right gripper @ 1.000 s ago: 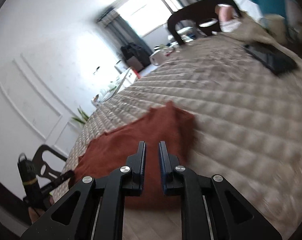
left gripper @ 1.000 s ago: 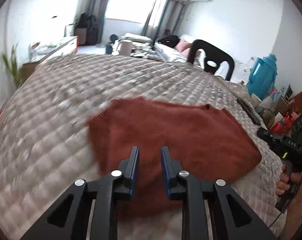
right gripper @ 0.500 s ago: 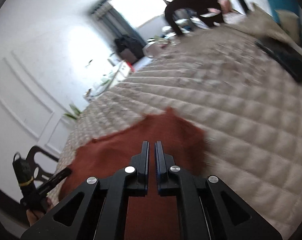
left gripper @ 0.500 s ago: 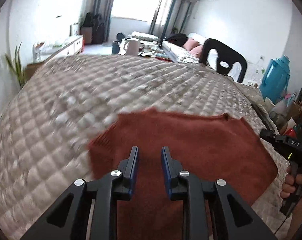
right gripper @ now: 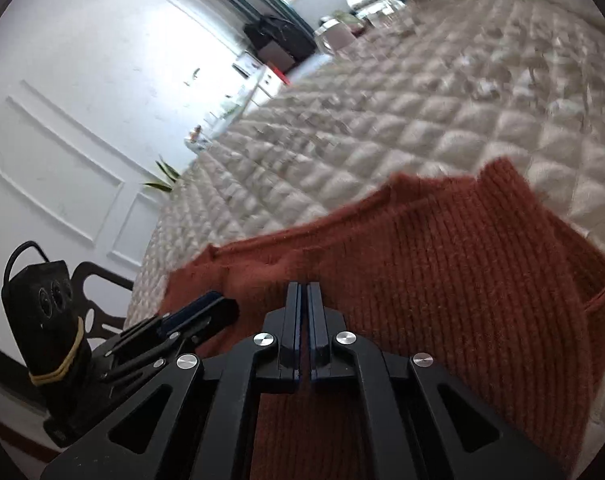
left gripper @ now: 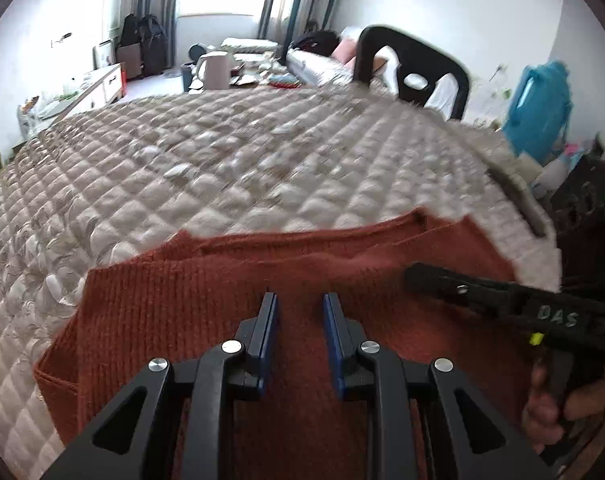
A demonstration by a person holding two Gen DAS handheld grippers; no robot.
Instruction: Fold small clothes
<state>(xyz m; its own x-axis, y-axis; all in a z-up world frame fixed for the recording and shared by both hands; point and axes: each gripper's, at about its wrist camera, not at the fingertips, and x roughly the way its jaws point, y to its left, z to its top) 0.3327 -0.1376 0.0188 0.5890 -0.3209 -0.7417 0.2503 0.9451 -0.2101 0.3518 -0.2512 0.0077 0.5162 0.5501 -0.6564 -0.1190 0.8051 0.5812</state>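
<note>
A rust-red knitted sweater (left gripper: 222, 292) lies flat on the quilted bedspread (left gripper: 222, 152), its near part folded over. My left gripper (left gripper: 300, 300) hovers just over its middle, jaws a little apart, nothing between them. The right gripper (left gripper: 412, 276) comes in from the right, low over the same cloth, held by a hand (left gripper: 550, 408). In the right wrist view the right gripper (right gripper: 303, 286) has its jaws closing to shut over the sweater (right gripper: 462, 280), with no cloth between them. The left gripper (right gripper: 218, 308) sits to its left.
A black plastic chair (left gripper: 414, 64) and a blue container (left gripper: 542, 108) stand past the bed's far right side. A dark flat object (left gripper: 518, 196) lies at the bed's right edge. Another black chair (right gripper: 98, 288) is by the white wall.
Both grippers have come forward and lower over the sweater. The right jaws have closed from a narrow gap. The right gripper now reaches in close beside the left.
</note>
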